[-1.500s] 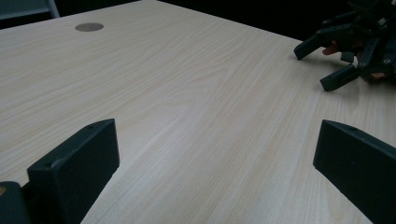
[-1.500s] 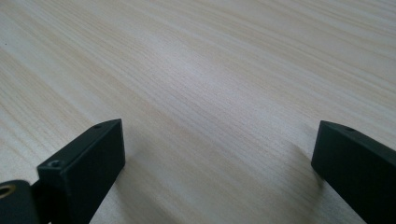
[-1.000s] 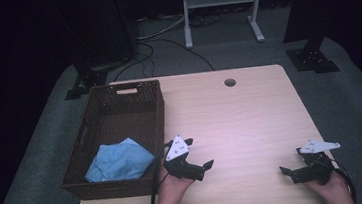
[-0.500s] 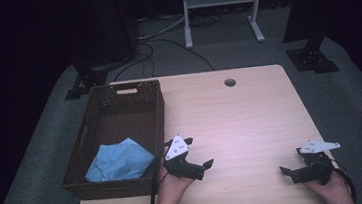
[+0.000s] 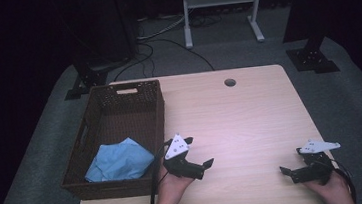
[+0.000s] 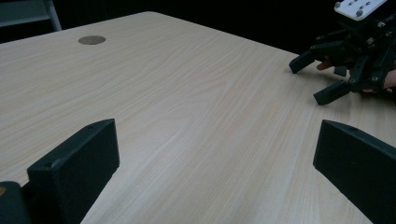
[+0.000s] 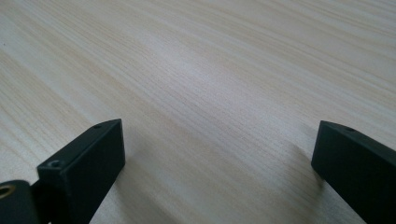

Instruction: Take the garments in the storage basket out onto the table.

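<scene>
A dark wicker basket [image 5: 154, 115] stands on the left of the wooden table [image 5: 240, 116], and a blue cloth [image 5: 120, 160] lies crumpled in its near end. My left gripper [image 5: 204, 170] rests near the table's front edge, just right of the basket, open with nothing between its jaws. In the left gripper view its two black jaws stand wide apart over bare wood [image 6: 187, 121]. My right gripper [image 5: 289, 173] sits at the front right corner, open and empty, and it also shows far off as the right gripper [image 6: 310, 81].
A round cable hole [image 5: 230, 82] lies near the table's far edge. Beyond the table are a white stand [image 5: 219, 3], cables on the grey floor and dark equipment bases [image 5: 313, 59].
</scene>
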Demonstrator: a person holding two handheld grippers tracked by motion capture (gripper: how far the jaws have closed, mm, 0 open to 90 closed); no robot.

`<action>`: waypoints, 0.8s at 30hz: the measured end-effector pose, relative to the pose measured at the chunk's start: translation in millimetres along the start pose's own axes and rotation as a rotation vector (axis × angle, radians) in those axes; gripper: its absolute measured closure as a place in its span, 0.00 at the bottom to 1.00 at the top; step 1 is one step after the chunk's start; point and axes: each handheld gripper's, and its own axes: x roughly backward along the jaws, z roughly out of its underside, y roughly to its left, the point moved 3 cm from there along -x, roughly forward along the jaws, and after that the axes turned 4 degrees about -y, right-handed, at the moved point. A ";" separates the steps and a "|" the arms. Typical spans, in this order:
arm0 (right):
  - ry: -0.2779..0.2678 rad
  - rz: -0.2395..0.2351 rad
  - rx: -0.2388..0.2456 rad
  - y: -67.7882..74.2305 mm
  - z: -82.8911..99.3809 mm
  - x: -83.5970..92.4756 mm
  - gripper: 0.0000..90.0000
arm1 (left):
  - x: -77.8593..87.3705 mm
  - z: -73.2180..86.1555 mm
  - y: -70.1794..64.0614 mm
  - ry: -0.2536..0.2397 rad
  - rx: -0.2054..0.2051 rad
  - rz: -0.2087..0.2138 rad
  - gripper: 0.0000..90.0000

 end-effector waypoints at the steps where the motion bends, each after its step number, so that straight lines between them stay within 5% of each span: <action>1: 0.000 0.000 0.000 0.0 0.0 0.0 0.02 | 0.1 -0.1 0.0 0.001 -0.001 0.000 0.00; 24: 0.000 0.000 0.000 0.0 0.0 0.0 0.02 | 2.0 -6.8 0.8 -0.005 -0.004 -0.001 0.00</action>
